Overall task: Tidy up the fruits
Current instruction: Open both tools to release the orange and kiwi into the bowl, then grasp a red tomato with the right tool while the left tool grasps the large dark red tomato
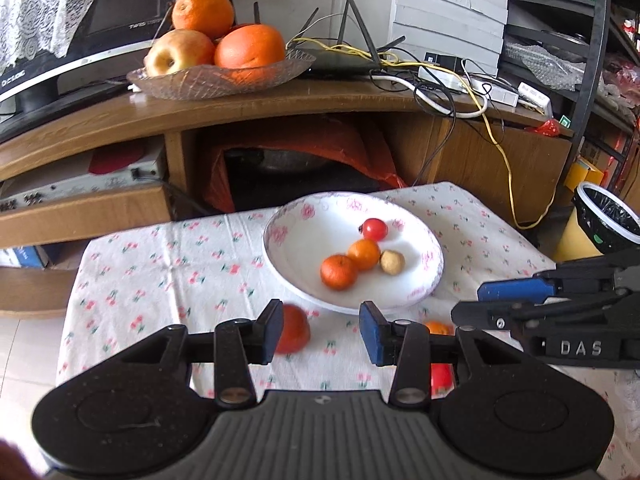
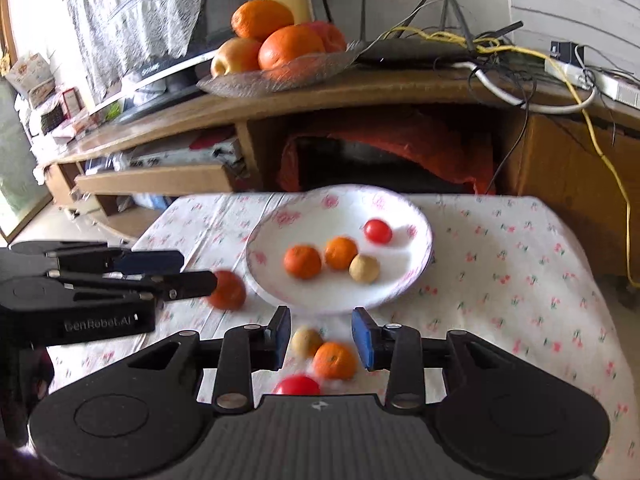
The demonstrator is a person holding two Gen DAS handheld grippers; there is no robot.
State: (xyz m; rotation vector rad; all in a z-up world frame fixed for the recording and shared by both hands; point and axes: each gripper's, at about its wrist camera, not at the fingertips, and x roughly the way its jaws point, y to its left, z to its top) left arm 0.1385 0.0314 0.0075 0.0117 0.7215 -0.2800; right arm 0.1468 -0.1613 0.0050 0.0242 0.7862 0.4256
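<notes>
Figure. Both hand-held grippers above the cloth-covered counter (image 1: 160,264), between picks.

The white flowered plate (image 1: 296,240) sits at 12 o'clock from each camera and already carries four fruits: a red cherry tomato (image 1: 375,229), two small oranges (image 1: 363,254) touching each other, and a tan round fruit (image 1: 392,262) just beside them.

Left hand-held gripper (image 1: 320,332): I see its blue pads parted with nothing between them. A loose red-orange fruit (image 1: 295,330) lies on the cloth just behind the left pad, at about 10 o'clock from the gap.

Right hand-held gripper (image 2: 320,338): jaws are likewise parted, empty. Through the gap, on the cloth below, lie a small tan fruit (image 2: 306,342) and a small orange (image 2: 335,360), touching; a red tomato (image 2: 297,385) lies nearer the camera at 6 o'clock, partly hidden by the gripper body.

Judgement on the step: each hand appears to be lining up its next loose fruit. I would take one fruit per hand, centre the gap over it, and open wider before descending, since the tan fruit and orange lie close enough that a pad could knock one away. I would close gently; round fruit rolls, and a tomato bruises. I would release low over a bare part of the plate, keeping the two grippers from crossing.
</notes>
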